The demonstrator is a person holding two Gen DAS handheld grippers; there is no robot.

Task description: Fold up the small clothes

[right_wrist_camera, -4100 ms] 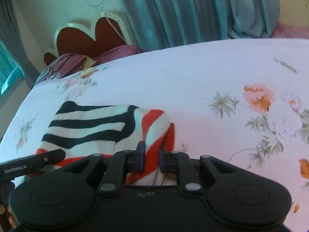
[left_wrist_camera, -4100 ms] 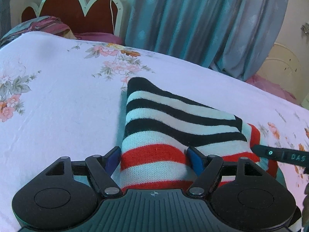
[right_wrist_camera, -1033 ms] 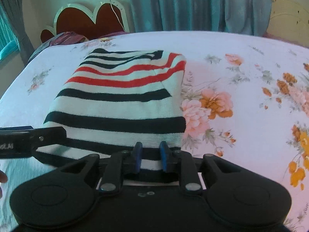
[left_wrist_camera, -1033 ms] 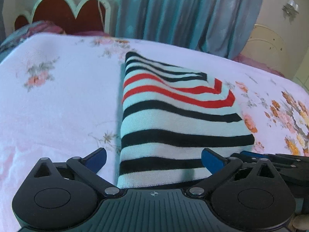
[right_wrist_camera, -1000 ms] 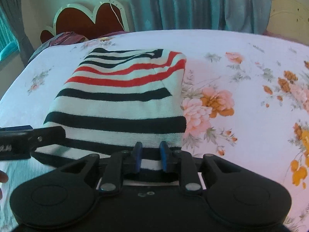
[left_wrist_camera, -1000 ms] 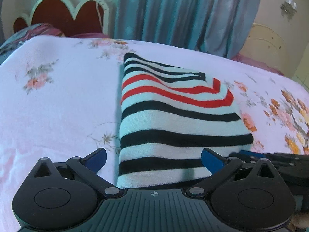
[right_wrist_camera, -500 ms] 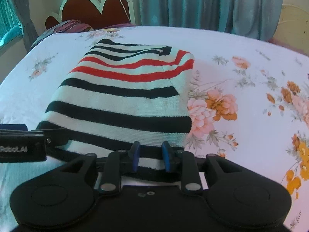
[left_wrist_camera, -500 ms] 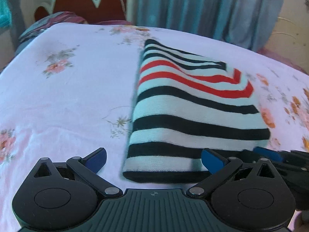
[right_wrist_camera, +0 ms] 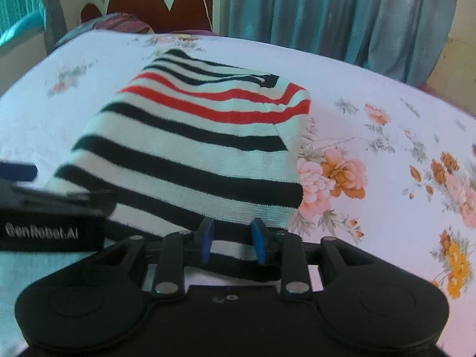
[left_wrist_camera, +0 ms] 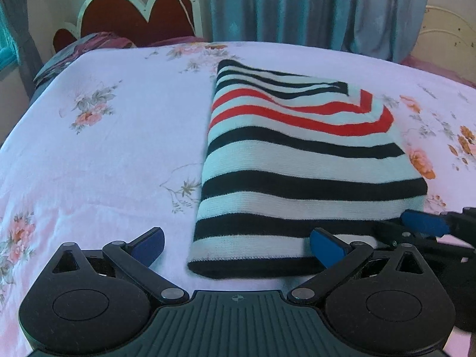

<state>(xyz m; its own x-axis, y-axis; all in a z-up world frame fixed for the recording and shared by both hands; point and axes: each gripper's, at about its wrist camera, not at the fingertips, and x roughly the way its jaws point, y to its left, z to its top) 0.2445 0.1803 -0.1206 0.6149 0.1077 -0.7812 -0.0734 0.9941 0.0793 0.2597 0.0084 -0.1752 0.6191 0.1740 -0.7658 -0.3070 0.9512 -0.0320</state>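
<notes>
Floral bedsheet [left_wrist_camera: 98, 160] covers the bed on which the folded striped garment [left_wrist_camera: 297, 160] lies flat, with a scalloped headboard [left_wrist_camera: 139, 15] and blue curtains [left_wrist_camera: 312, 6] behind. My left gripper [left_wrist_camera: 236, 242] is released, fingers spread wide, and sits just short of the garment's near left corner, one fingertip off the cloth to the left and the other in front of the near hem. My right gripper [right_wrist_camera: 232, 239] is parted by a narrow gap at the near right hem, which lies between its fingers; I cannot tell whether they pinch the cloth.
</notes>
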